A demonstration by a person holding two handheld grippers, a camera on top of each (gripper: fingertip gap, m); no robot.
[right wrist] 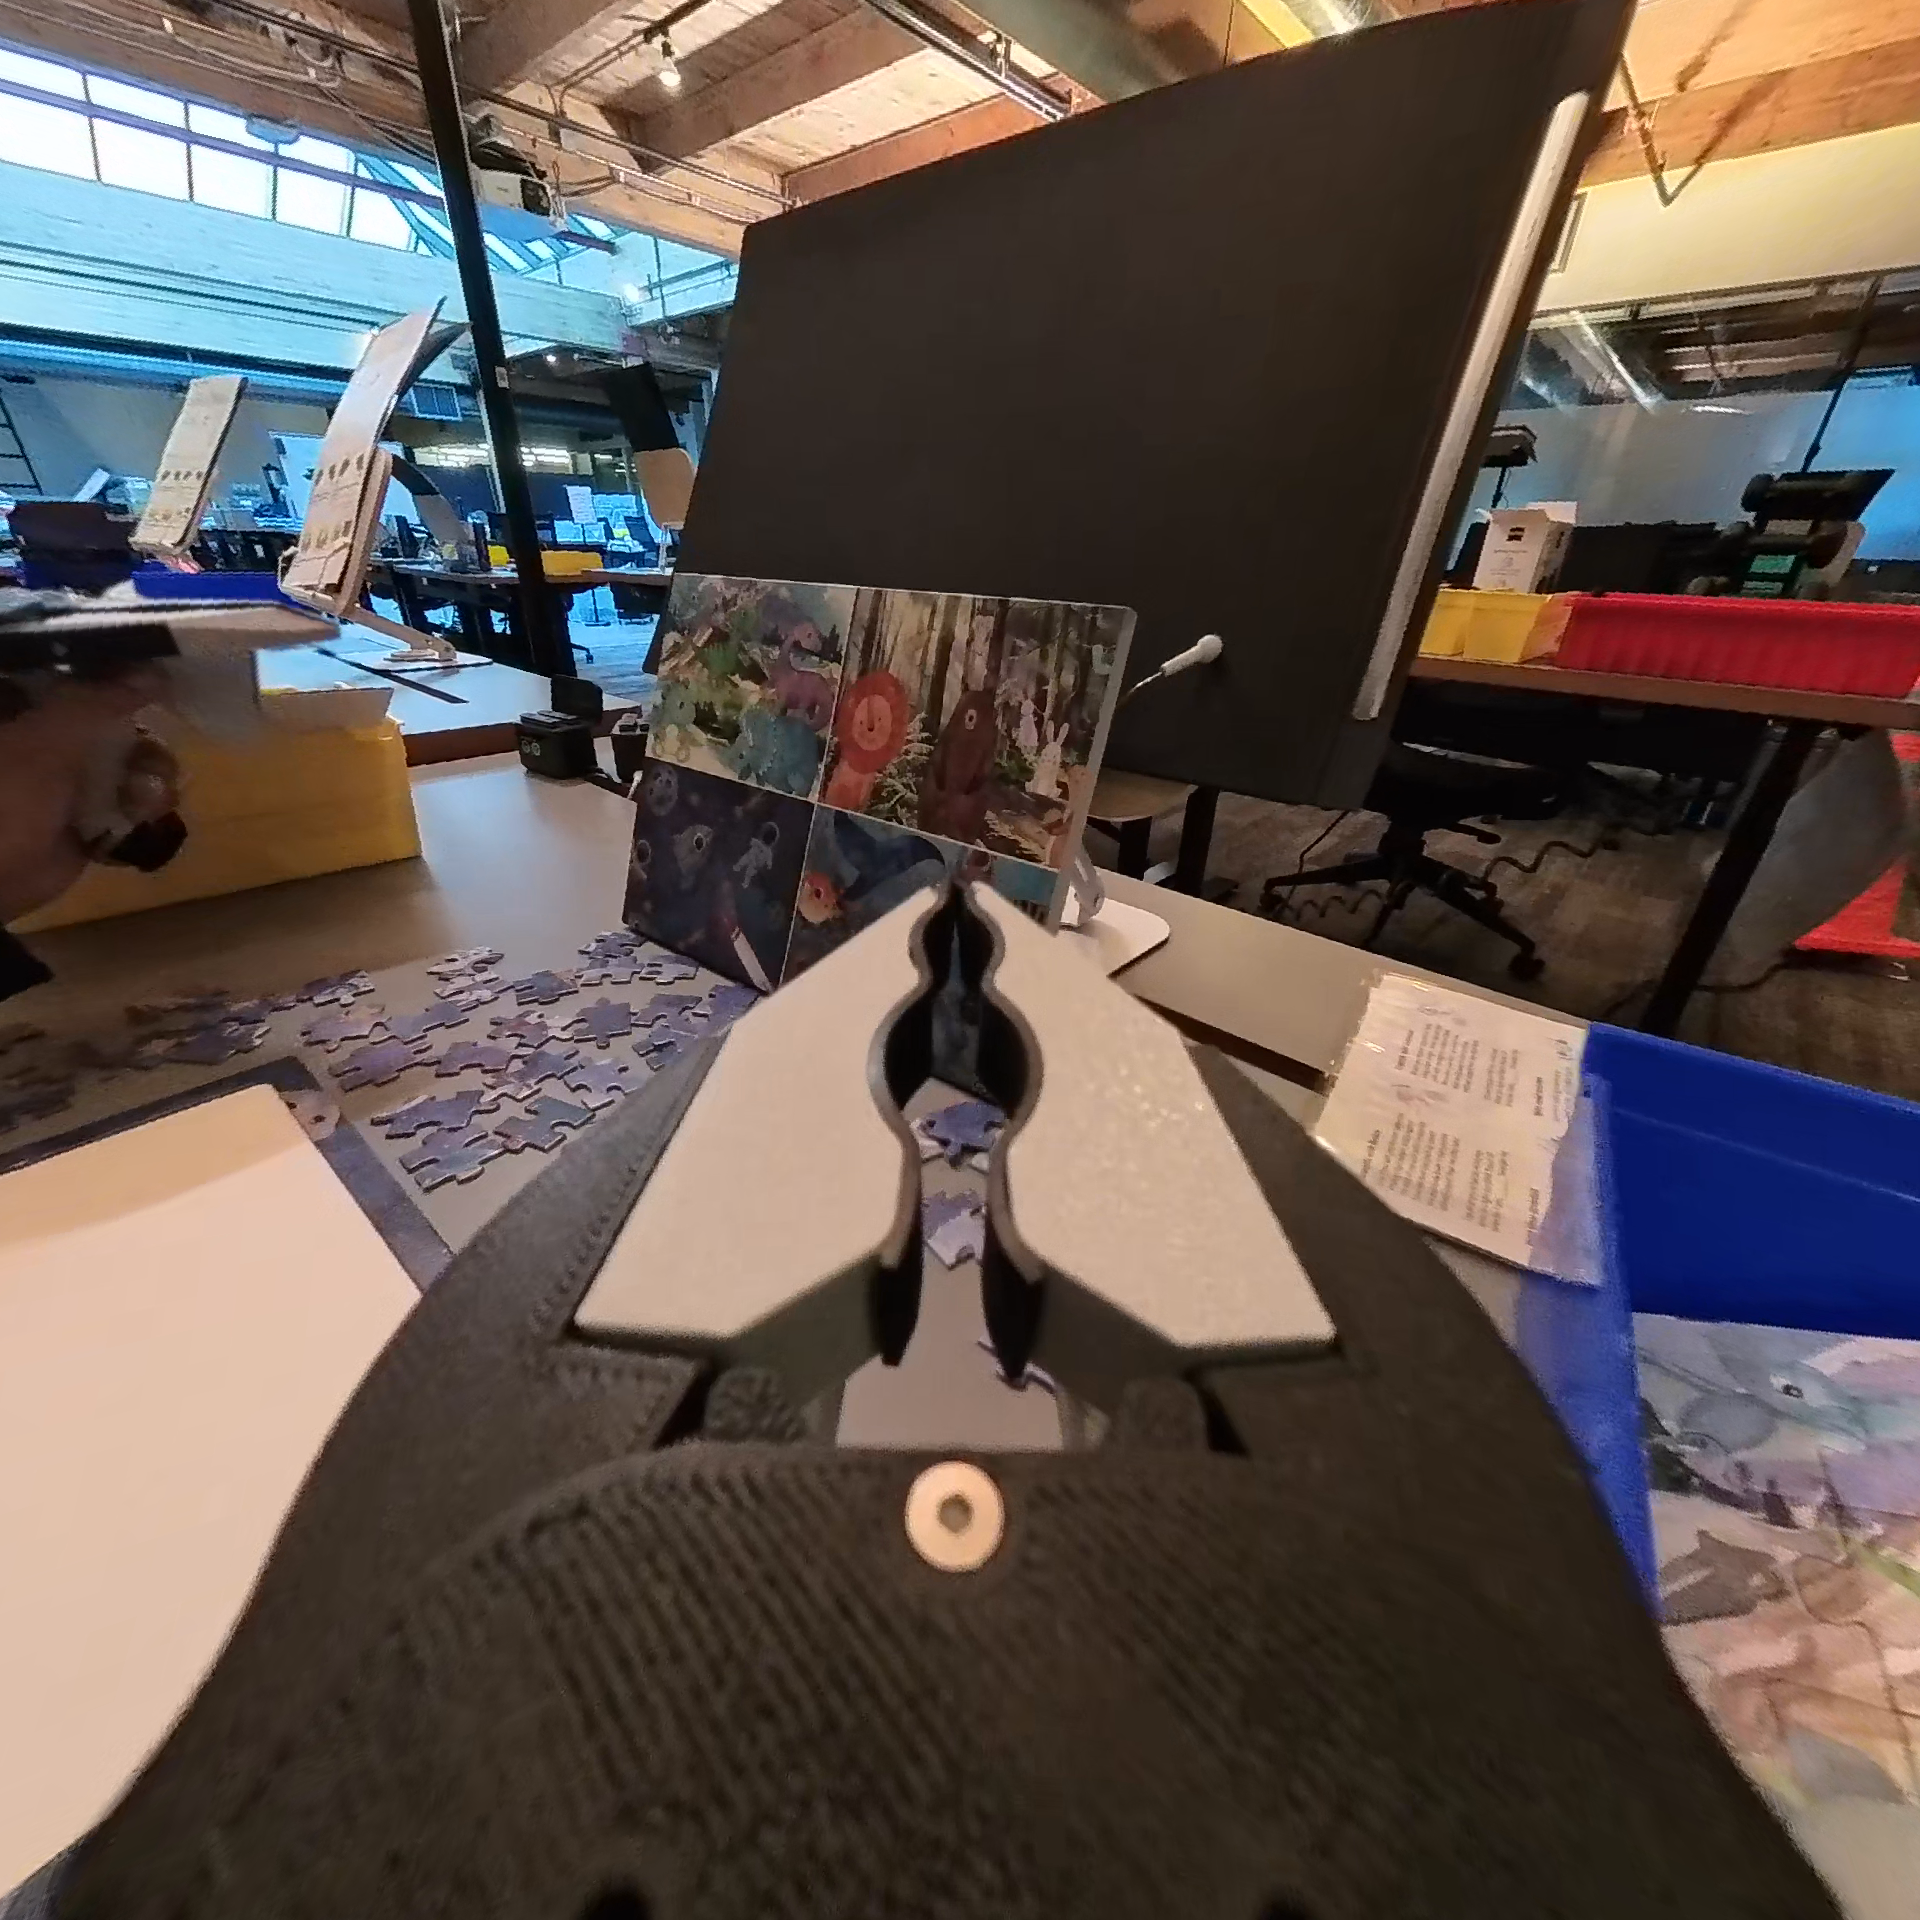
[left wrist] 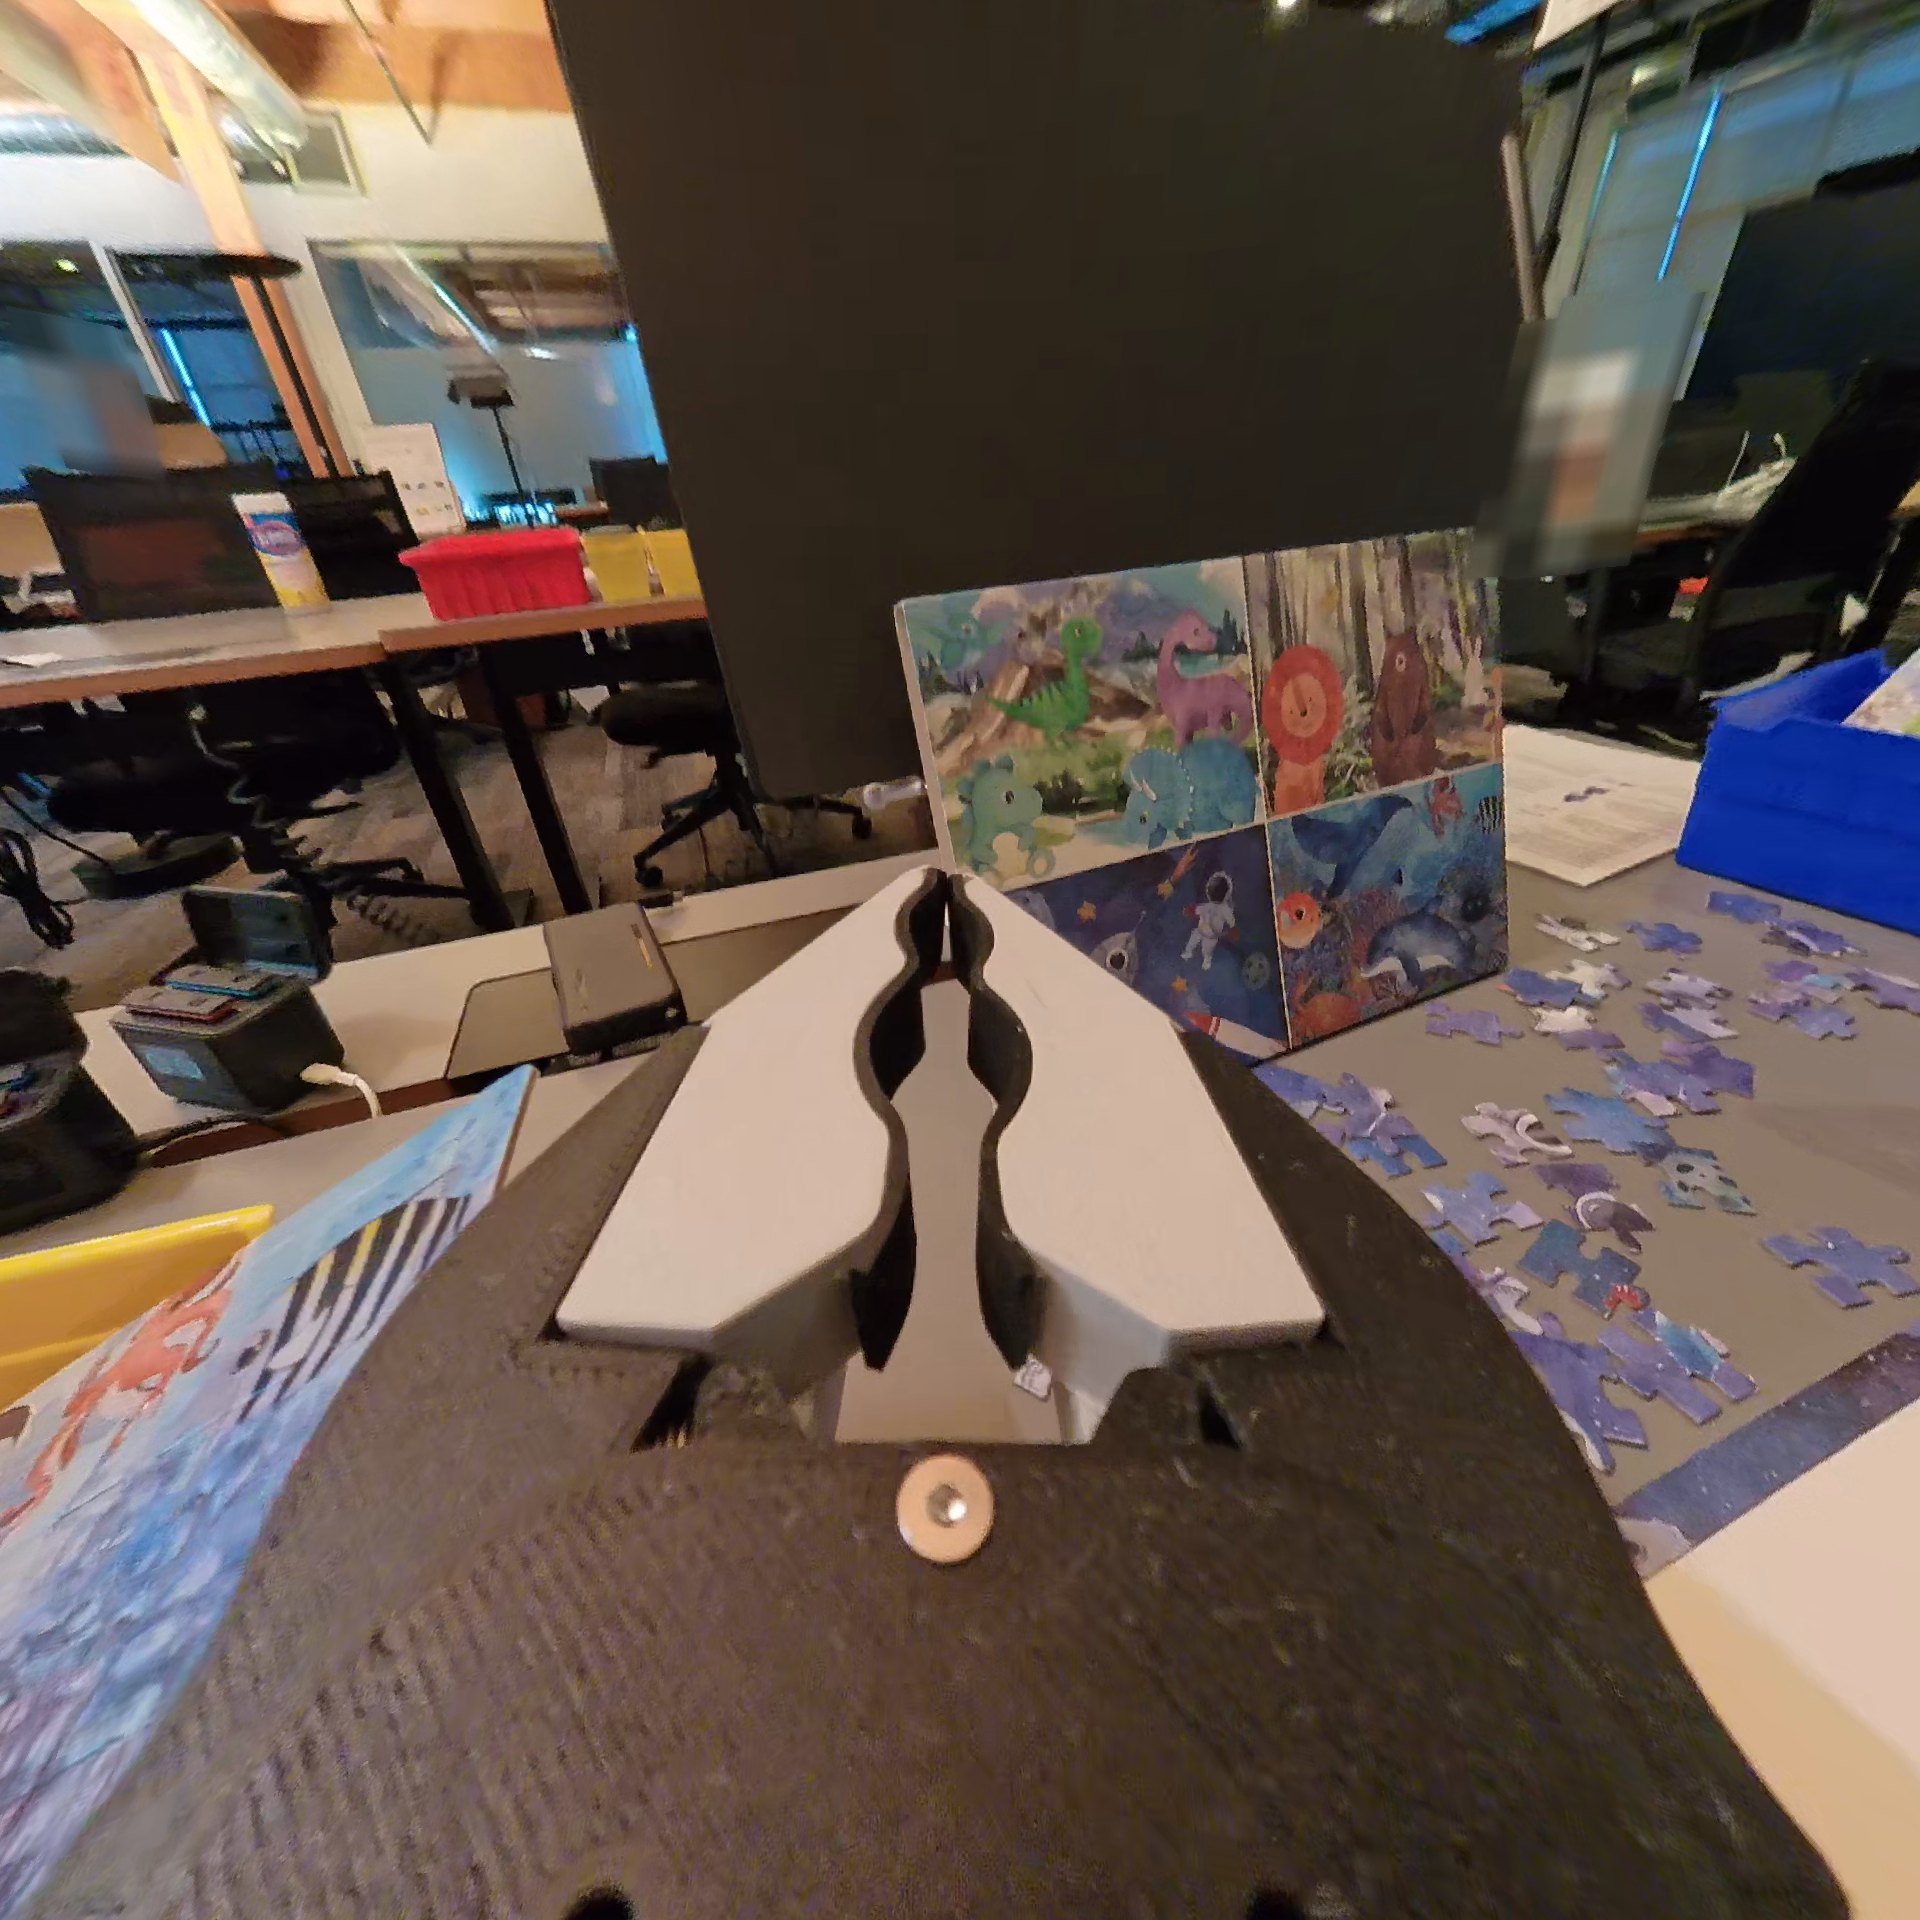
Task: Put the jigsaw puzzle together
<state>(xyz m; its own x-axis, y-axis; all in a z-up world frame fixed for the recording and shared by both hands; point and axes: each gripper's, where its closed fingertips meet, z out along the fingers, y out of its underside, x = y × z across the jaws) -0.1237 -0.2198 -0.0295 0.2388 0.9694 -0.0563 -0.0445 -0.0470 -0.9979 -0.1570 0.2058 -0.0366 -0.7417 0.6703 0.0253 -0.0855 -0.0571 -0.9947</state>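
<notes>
Left gripper (left wrist: 948,883): closed, empty | right gripper (right wrist: 958,891): closed, empty | loose puzzle pieces (right wrist: 488,1049) mid-desk before reference picture (right wrist: 883,748) | advice: open first, pinch one piece's edge.

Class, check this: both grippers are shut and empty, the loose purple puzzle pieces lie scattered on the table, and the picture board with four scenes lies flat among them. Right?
Not quite. The picture board stands upright behind the puzzle pieces, as the right wrist view shows. The rest holds.
</notes>
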